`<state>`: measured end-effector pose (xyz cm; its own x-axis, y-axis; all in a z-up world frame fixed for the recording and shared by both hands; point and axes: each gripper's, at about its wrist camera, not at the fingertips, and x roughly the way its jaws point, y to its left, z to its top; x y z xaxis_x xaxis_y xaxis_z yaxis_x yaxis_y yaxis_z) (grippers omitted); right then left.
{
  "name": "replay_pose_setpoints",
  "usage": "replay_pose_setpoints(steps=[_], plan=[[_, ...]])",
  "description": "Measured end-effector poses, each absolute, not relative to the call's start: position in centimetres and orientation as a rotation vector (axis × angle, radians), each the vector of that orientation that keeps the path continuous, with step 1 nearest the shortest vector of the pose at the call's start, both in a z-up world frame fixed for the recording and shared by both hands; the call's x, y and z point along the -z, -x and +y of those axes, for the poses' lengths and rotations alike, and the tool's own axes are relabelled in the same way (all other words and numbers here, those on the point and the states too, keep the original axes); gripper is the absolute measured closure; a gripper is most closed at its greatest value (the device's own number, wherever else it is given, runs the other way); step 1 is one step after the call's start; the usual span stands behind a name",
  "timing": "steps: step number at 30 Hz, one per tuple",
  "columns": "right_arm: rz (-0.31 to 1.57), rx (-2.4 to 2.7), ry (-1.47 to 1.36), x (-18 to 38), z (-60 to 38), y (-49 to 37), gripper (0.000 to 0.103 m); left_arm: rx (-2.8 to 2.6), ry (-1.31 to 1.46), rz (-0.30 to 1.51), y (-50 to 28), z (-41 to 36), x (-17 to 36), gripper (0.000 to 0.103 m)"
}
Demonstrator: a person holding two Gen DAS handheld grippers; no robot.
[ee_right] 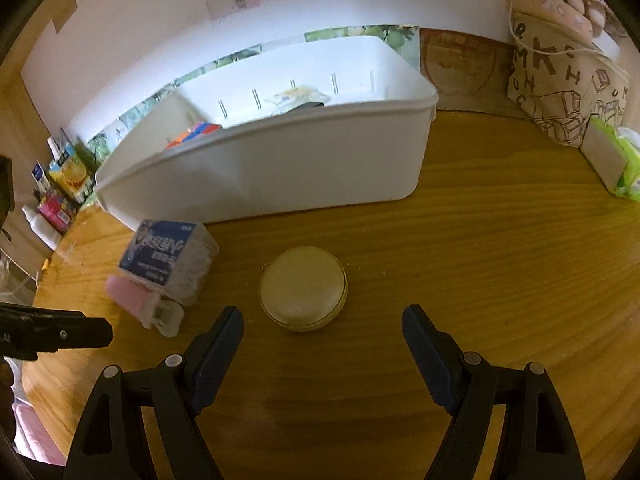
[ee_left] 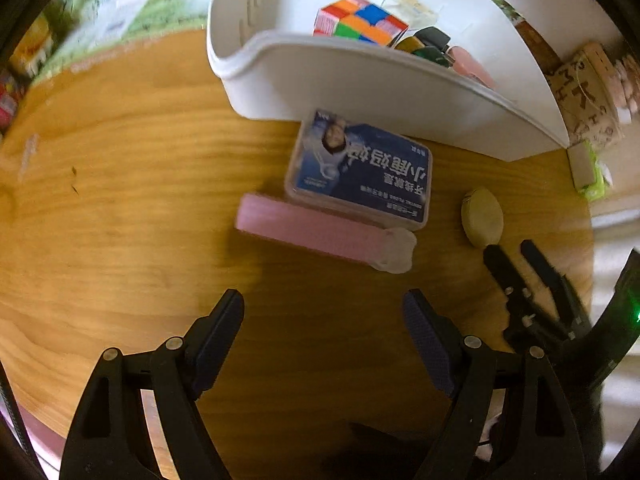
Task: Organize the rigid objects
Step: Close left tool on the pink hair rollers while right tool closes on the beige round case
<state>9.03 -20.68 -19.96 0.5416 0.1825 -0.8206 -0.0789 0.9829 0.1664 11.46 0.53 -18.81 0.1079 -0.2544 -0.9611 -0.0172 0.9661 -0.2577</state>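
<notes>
Both held wide open, empty, above the wooden counter: left gripper near a pink case touching the blue-labelled floss box; right gripper just short of the round cream case. Farther back, white bin holding a Rubik's cube.

This looks like a lived-in home, at a round wooden table pushed up against a plain white wall. Household clutter rings the far edge: a drawstring cloth bag printed with letters and a soft pack of tissues at the far right, colourful cartons and small bottles at the far left. A white plastic storage bin holds a puzzle cube and other small personal items.
</notes>
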Motion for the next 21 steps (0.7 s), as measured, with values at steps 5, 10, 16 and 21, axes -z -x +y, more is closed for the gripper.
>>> replay_pose_setpoints(steps=[5, 10, 16, 21], plan=[[0.993, -0.185, -0.070, 20.9, -20.2, -9.4, 0.021, 0.163, 0.339, 1.474, -11.4, 0.5, 19.6, 0.019], [0.990, -0.200, -0.025, 21.5, -19.7, -9.9, 0.021, 0.128, 0.426, 1.494, -11.5, 0.5, 20.3, 0.019], [0.978, -0.211, 0.045, 21.7, -18.8, -10.8, 0.021, 0.079, 0.465, 1.513, -12.6, 0.2, 21.0, 0.019], [0.977, -0.229, 0.068, 21.8, -18.7, -11.4, 0.021, 0.042, 0.494, 1.521, -13.7, -0.1, 21.5, 0.019]])
